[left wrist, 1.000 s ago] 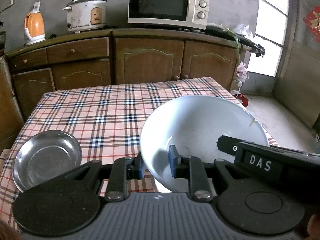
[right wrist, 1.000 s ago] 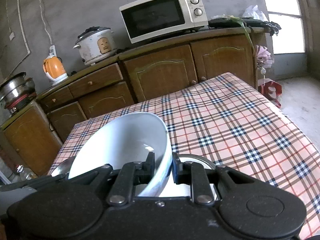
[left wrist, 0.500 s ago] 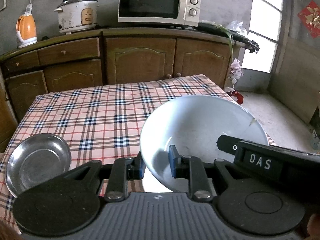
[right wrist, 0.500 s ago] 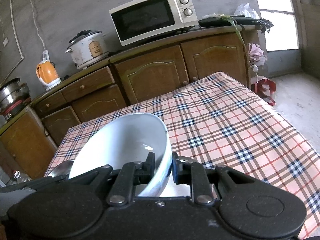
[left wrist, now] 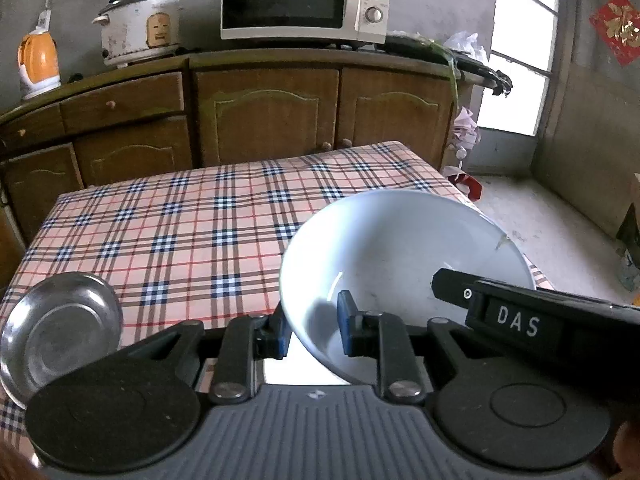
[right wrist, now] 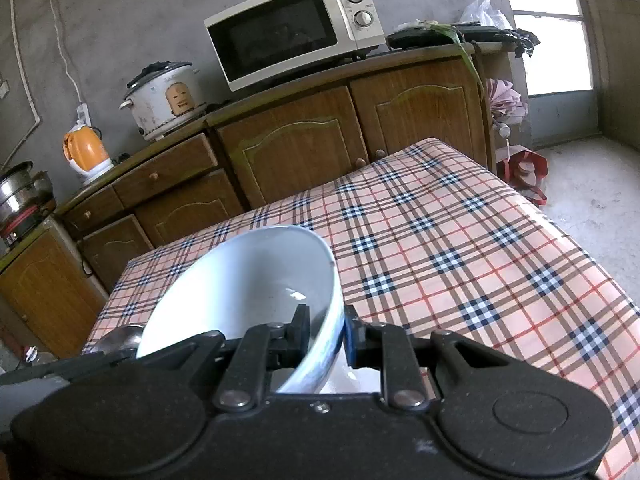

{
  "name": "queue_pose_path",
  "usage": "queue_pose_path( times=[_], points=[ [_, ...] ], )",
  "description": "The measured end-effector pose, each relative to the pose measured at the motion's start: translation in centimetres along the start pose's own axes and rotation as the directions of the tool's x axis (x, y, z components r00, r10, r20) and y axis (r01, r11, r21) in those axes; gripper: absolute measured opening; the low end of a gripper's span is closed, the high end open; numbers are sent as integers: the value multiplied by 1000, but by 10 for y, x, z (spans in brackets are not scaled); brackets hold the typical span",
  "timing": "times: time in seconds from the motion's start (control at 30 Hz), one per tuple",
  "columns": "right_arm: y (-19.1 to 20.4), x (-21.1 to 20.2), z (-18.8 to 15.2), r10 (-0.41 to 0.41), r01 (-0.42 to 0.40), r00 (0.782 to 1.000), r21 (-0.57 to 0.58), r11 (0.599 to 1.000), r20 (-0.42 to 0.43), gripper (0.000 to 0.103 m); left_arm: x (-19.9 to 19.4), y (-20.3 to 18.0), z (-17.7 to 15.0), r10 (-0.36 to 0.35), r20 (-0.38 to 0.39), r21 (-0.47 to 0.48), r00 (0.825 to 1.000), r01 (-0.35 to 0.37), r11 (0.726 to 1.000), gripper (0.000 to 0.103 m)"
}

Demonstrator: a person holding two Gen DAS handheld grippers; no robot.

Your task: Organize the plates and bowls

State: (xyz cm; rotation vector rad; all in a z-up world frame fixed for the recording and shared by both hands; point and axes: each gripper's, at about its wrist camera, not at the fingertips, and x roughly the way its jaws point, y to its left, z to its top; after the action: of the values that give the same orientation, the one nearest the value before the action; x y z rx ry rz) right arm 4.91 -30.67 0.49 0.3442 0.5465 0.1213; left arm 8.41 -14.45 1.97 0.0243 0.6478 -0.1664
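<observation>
Above the checked table (left wrist: 180, 216), left gripper (left wrist: 310, 330) and right gripper (right wrist: 326, 334) each clamp the white bowl (left wrist: 400, 248) rim; transport step; next, lower it level.

Two wrist cams, both riding low over the table and staring at the same kitchen wall

The left wrist fisheye is sitting right behind the left gripper (left wrist: 310, 330), tilting down across the plaid tablecloth (left wrist: 180, 232) toward the wooden cabinets (left wrist: 268, 116), with the microwave (left wrist: 304, 0) nearly dead ahead. The right wrist fisheye is looking along the right gripper (right wrist: 327, 336), rolled a bit so the counter is slanting, and it's facing that microwave (right wrist: 296, 36) from further right. Both are hugging the white bowl (left wrist: 400, 264) super close, and both are sharing the rice cooker (right wrist: 164, 96), orange kettle (right wrist: 84, 152) and window (right wrist: 548, 48).
</observation>
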Motion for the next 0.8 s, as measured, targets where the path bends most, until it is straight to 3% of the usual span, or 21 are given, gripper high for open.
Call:
queue_pose_path(
  times=[0.8],
  points=[
    [-16, 40, -24, -2, 2, 994, 5, 1000, -111, 23, 32, 2, -22, 25, -113, 7, 993, -24, 1000, 23]
  ],
)
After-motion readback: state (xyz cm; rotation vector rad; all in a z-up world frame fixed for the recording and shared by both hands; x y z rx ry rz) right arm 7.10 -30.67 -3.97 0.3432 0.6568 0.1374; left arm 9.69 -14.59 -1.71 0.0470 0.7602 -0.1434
